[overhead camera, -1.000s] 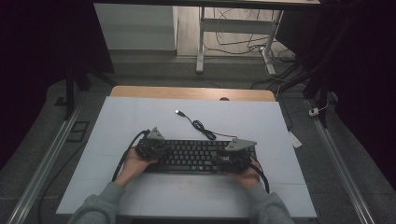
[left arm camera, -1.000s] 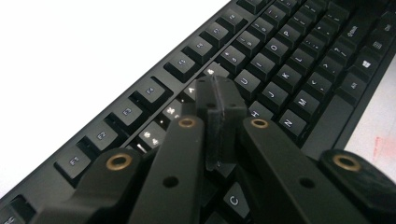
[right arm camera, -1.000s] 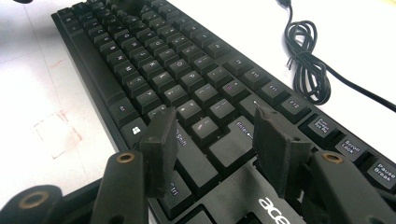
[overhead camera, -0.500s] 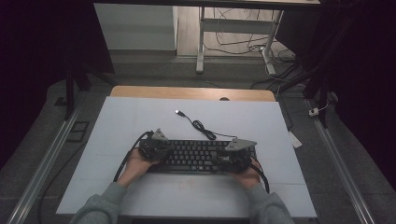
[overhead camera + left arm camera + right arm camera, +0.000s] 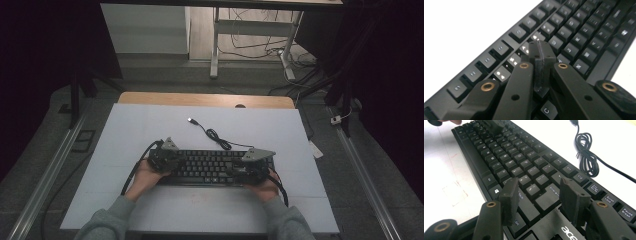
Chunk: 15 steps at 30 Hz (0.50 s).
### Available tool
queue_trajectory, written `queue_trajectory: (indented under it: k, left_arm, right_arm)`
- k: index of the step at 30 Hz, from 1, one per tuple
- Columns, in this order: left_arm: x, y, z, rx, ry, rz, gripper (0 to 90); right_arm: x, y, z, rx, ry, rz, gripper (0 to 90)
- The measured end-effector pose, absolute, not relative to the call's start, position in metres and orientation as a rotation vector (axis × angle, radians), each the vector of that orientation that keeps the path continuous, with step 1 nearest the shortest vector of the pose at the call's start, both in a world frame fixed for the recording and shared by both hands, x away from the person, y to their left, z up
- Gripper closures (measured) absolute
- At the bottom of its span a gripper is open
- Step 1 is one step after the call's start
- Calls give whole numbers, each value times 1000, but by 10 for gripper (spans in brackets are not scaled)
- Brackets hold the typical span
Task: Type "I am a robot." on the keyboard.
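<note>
High view: black full-size plastic keyboard [image 5: 212, 167] lies flat on the pale blue-white table sheet [image 5: 125, 130], bridging the 2 tongs; left gripper [image 5: 165, 159] sits over its left end, right gripper [image 5: 250, 167] over its right end, a hand behind each, so it looks like a 2-point typing or pressing setup rather than a lift. The thin black USB cable [image 5: 212, 134] runs off the far edge, beyond both tongs, coiled loose, plug unconnected, so it is out of the working zone. Left gripper view: left gripper [image 5: 541, 53] has jaws fully closed, pads pressed together, nothing between them; the joined tip acts as 1 blunt finger, resting on or just above a key in the upper rows, contact not certain. Right gripper view: right gripper [image 5: 539, 195] is about half open, holding nothing, jaws straddling the Enter/Shift area just above the keys; whether either pad touches a key I cannot tell.
</note>
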<state>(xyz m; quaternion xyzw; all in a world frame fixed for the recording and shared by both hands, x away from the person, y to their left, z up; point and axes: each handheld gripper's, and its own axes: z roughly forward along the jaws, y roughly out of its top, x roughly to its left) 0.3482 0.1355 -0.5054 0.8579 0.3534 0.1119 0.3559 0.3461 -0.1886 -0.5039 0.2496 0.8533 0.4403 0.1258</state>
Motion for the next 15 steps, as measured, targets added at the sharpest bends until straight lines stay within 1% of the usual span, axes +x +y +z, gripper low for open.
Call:
queue_trajectory:
  k: [5, 7, 9, 13, 15]
  left_arm:
    - [343, 150, -492, 2148, 925, 307, 880]
    - [341, 158, -488, 2107, 939, 300, 824]
    - [339, 164, -484, 2073, 956, 302, 742]
    - [335, 174, -477, 2024, 992, 314, 530]
    - [333, 177, -475, 2020, 1001, 313, 458]
  right_arm:
    - [347, -189, -505, 725, 2494, 1264, 501]
    - [347, -188, -505, 725, 2495, 1266, 501]
    - [347, -188, -505, 724, 2496, 1265, 500]
    - [347, -188, -505, 722, 2496, 1266, 498]
    - [347, -188, -505, 723, 2497, 1265, 498]
